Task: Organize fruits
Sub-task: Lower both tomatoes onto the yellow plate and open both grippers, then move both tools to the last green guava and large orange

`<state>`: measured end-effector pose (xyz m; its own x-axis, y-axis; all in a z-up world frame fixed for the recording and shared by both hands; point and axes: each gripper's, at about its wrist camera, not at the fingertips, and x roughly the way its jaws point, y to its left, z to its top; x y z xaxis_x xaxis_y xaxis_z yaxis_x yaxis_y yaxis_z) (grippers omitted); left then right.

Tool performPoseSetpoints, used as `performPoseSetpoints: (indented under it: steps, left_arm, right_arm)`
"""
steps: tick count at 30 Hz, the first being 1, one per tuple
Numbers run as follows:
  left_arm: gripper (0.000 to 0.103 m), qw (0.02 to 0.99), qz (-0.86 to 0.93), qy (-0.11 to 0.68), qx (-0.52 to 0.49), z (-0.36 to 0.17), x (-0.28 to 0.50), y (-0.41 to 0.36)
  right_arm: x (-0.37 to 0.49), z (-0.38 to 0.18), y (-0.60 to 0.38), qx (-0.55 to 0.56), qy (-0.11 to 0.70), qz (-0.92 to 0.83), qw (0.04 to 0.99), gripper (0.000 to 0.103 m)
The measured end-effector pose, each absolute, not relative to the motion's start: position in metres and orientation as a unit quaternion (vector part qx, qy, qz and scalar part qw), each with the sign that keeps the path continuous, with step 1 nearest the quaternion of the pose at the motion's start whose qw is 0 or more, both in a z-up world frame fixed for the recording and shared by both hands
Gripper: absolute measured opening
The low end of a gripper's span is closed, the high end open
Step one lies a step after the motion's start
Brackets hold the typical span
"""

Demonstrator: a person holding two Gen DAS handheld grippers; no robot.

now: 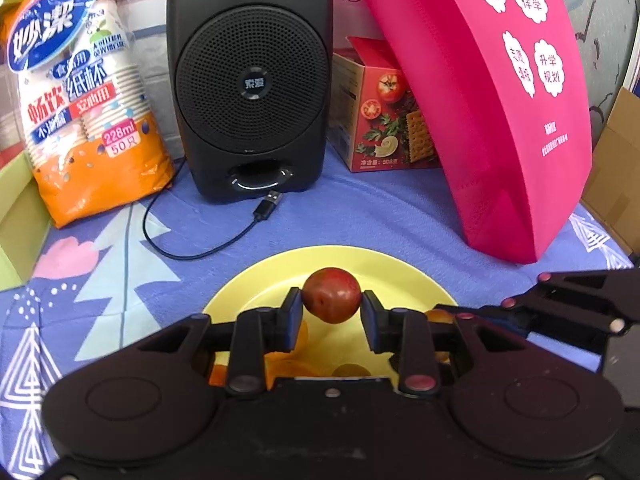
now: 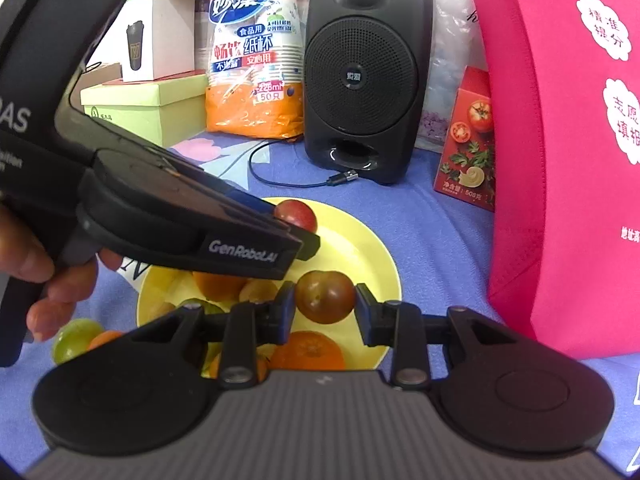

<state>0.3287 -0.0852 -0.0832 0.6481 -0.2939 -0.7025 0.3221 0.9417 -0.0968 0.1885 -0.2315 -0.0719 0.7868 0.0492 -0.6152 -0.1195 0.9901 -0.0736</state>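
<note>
Both grippers were loaded over the plate [image 2: 372,256]. The left gripper [image 1: 331,306] was closed on a red plum [image 1: 331,295], its pads pressing the fruit at 3 and 9 o'clock, and in the left view the plum hung above the yellow dish near its middle. The right gripper [image 2: 325,304] gripped a darker plum [image 2: 325,297] the same way, held over the plate's 3 o'clock side, with an orange [image 2: 307,350] directly below it at 6 o'clock. From the right view the left tool reached in from 9 o'clock, its plum sitting toward the plate's 12 o'clock rim, so the two loads were apart, not touching. Neither plum had a clear long axis; both looked nearly round. The move ahead probably turned on what lay under each fruit: bare plate seemed to sit beneath the left plum, while the right one hovered over piled fruit and might roll if dropped there. A green grape [image 2: 74,338] lay off the plate at 8 o'clock, nearer the left hand.
</note>
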Motion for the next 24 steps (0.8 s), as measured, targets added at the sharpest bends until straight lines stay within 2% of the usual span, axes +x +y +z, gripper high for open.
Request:
performPoseSetpoints:
  steps: [3, 5, 7, 11, 13, 18, 24]
  left_arm:
    - [0.041, 0.908, -0.166, 0.384, 0.019, -0.081, 0.327, -0.085]
    - [0.046, 0.909, -0.166, 0.382, 0.021, -0.079, 0.324, -0.084]
    - [0.063, 0.912, -0.159, 0.378, 0.018, -0.074, 0.319, -0.08]
    - [0.07, 0.922, -0.15, 0.357, 0.018, -0.058, 0.301, -0.064]
    - [0.081, 0.929, -0.139, 0.343, 0.023, -0.048, 0.288, -0.051]
    - [0.082, 0.937, -0.108, 0.331, 0.033, -0.041, 0.245, -0.014]
    - [0.082, 0.934, -0.088, 0.345, 0.025, -0.06, 0.184, 0.014]
  right_arm:
    - [0.19, -0.072, -0.229, -0.056, 0.327, 0.045, 0.942, 0.032]
    - [0.189, -0.071, -0.228, -0.059, 0.325, 0.043, 0.943, 0.039]
    - [0.186, -0.07, -0.229, -0.061, 0.322, 0.043, 0.944, 0.039]
    - [0.178, -0.062, -0.23, -0.065, 0.315, 0.037, 0.946, 0.039]
    - [0.168, -0.057, -0.23, -0.066, 0.307, 0.038, 0.949, 0.042]
    - [0.138, -0.05, -0.22, -0.079, 0.292, 0.067, 0.951, 0.047]
    - [0.109, -0.063, -0.187, -0.096, 0.304, 0.123, 0.94, 0.049]
